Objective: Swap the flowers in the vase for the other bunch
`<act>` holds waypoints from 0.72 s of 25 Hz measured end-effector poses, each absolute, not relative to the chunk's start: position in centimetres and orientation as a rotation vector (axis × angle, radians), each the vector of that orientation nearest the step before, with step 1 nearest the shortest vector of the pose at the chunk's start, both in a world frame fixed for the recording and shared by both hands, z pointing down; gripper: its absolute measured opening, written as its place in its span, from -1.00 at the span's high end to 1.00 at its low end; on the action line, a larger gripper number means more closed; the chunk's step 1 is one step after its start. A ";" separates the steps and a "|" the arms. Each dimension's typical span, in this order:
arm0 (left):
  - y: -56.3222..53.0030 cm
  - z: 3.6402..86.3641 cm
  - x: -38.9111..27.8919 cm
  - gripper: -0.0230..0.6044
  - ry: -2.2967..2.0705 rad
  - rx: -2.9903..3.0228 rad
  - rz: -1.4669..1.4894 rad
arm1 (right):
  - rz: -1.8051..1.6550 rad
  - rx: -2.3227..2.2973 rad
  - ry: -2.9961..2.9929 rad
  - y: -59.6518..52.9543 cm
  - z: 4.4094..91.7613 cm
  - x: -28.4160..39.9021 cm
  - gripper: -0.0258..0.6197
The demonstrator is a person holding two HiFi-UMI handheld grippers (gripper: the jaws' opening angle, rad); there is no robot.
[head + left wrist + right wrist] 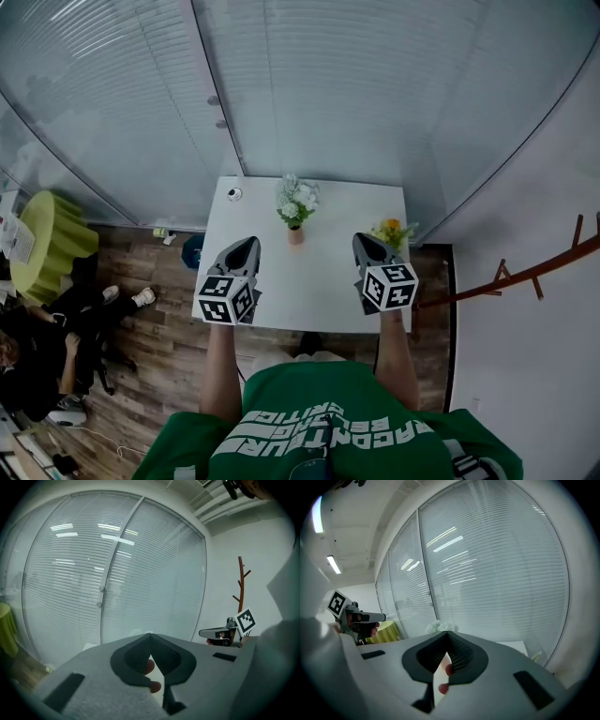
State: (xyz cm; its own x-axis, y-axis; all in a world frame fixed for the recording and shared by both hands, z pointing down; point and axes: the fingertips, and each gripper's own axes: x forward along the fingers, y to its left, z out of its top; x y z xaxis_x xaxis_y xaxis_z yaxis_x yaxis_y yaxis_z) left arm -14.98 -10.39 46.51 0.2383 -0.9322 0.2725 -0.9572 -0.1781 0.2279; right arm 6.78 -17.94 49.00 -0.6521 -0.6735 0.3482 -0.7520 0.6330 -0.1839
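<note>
I am holding my left claw (248, 245) and my right claw (363, 242) over the near half of the table (309, 286). Both are pinched fully together with nothing between the jaws. The left claw is hovering on the near left of the vase (295, 235) and the right claw on its near right, neither one touching it.

The vase is standing upright toward the far middle of the table and is carrying the white flowers (297, 199), whose heads are spreading out well above its mouth. The orange bunch (392, 231) is sitting to the right of the vase, apart from it and close to the table's right edge. I cannot tell whether it is lying flat or propped on something.

I am judging both bunches to be light and soft, with heads that crush easily. I should be taking them by the stems just above the vase's mouth, never by the blooms. The vase looks small and narrow, so it is likely to tip or lift along with the stems. One claw should be steadying its body while the other is pulling straight up.
</note>
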 end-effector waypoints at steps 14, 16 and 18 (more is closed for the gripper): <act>-7.9 47.9 -16.7 0.92 -1.837 2.079 0.123 | 0.460 1.003 -2.631 -17.4 51.5 3.4 0.88; -7.9 48.1 -17.0 0.92 -1.867 2.067 0.129 | 0.456 0.995 -2.631 -17.4 51.8 3.2 0.88; -7.9 48.4 -17.4 0.92 -1.879 2.048 0.127 | 0.455 0.990 -2.628 -17.3 52.1 3.1 0.88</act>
State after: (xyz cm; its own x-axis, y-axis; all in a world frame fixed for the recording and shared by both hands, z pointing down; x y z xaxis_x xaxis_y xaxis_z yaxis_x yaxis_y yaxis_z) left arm -17.36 -7.90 48.41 0.1131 -0.9465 0.3022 -0.9785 -0.0533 0.1992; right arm 3.10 -17.32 52.08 -0.7196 -0.5820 0.3788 -0.6754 0.7133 -0.1872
